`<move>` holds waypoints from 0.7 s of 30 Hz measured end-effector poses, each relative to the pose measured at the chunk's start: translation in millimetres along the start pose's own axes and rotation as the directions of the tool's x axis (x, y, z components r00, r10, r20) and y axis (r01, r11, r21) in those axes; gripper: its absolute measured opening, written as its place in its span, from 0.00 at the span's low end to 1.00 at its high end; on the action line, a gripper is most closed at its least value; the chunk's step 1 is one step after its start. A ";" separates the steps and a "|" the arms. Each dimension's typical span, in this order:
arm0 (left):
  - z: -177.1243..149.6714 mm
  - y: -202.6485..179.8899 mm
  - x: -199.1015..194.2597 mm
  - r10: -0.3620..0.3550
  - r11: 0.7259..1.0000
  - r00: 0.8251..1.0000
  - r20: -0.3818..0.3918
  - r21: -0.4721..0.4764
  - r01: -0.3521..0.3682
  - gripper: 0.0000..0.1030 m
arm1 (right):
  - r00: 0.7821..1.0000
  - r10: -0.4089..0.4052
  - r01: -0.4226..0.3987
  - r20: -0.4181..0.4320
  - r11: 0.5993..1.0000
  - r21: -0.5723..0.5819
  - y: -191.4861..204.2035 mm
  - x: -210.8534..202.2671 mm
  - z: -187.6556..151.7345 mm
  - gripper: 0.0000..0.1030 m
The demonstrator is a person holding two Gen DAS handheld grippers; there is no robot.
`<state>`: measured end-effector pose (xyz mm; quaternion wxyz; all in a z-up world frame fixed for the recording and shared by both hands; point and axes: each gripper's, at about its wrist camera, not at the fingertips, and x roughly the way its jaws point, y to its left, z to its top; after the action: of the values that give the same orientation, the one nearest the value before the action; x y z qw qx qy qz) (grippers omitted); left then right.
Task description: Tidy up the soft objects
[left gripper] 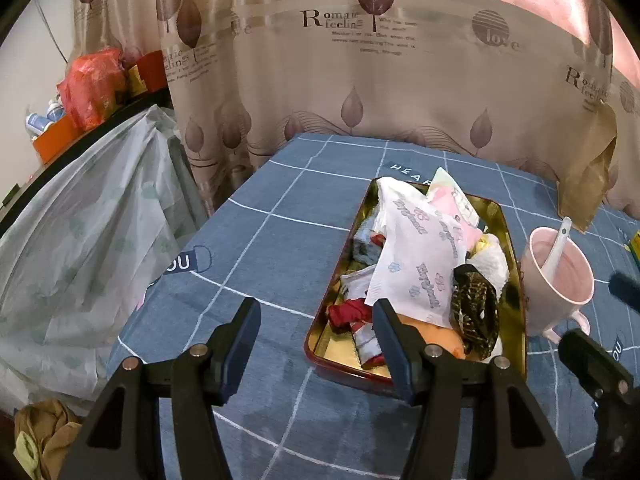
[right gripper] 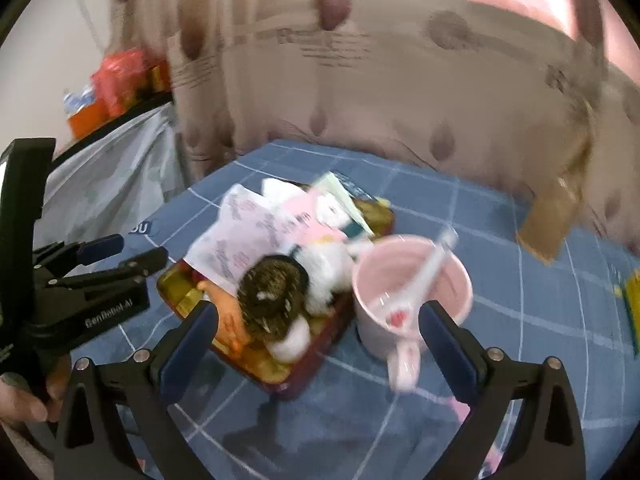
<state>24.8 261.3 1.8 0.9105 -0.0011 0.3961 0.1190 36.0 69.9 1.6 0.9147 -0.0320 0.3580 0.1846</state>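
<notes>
A gold tin tray with a red rim (left gripper: 514, 280) lies on the blue checked cloth. It holds a heap of soft things: white printed packets (left gripper: 420, 252), a red cloth (left gripper: 346, 312), a dark patterned scrunchie (left gripper: 476, 308) and an orange piece (left gripper: 436, 334). My left gripper (left gripper: 316, 320) is open and empty, above the cloth just left of the tray's near corner. In the blurred right wrist view my right gripper (right gripper: 320, 324) is open and empty, above the tray (right gripper: 288, 380) and the pink mug (right gripper: 404, 300). The scrunchie (right gripper: 272, 296) lies near its left finger.
A pink mug with a white spoon (left gripper: 556, 276) stands right of the tray. A curtain (left gripper: 360, 80) hangs behind the table. A plastic-covered object (left gripper: 80, 240) stands off the table's left edge. A brown paper bag (left gripper: 588, 184) sits at the far right.
</notes>
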 end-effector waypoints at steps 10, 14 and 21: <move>-0.9 -8.3 -2.8 -0.014 1.000 1.000 0.001 0.015 0.014 0.58 | 0.998 -0.058 0.060 -0.029 0.997 0.050 -5.5 2.6 -22.9 0.96; -1.1 -9.3 -3.0 -0.016 1.000 1.000 0.000 0.017 0.016 0.58 | 0.997 -0.066 0.068 -0.030 0.997 0.037 -2.7 4.0 -22.5 0.96; -1.4 -9.5 -3.2 -0.017 1.000 1.000 -0.002 0.018 0.017 0.58 | 0.997 -0.068 0.069 -0.036 0.997 0.042 -3.1 4.9 -22.8 0.96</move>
<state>23.8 251.2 2.3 0.9111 0.0039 0.3979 0.1077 25.7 64.1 -18.9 0.9147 -0.0279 0.3764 0.1448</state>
